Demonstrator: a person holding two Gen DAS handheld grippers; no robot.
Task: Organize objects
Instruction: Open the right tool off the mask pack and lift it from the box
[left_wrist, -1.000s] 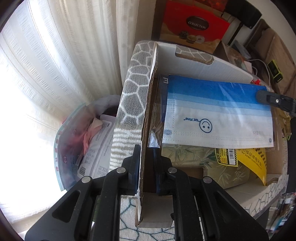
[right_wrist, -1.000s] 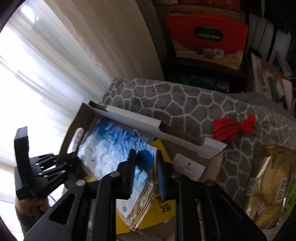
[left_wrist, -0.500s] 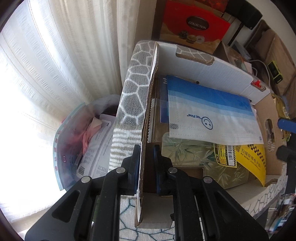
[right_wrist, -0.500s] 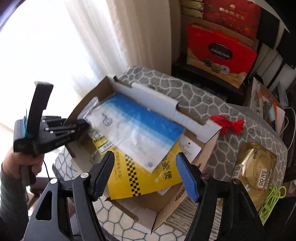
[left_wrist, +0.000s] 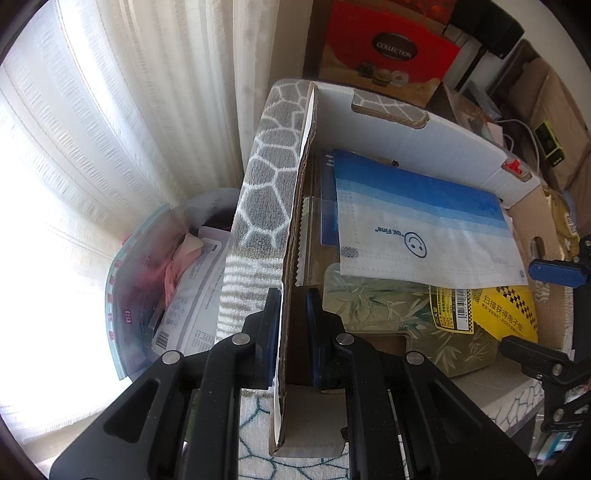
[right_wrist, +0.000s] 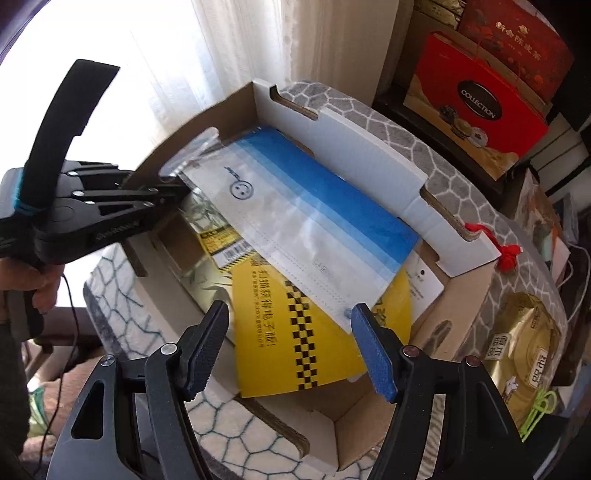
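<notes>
Corrugated cardboard box: the left tool clamps its wall at nine o'clock, apparently steadying it, while the right tool, released and empty, hovers at six; the blue-and-white mask pack lies inside, on top.

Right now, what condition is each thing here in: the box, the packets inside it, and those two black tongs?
Cardboard box: open on top, one side wall pinched by the left tongs.
Mask packet: lying flat on top of the pile, sealed, let go.
Yellow packet: lying flat, partly covered by the mask packet.
Left tongs: shut on the box wall.
Right tongs: open, empty, above the box.
Gold packet: outside the box, on the grey blanket.
</notes>
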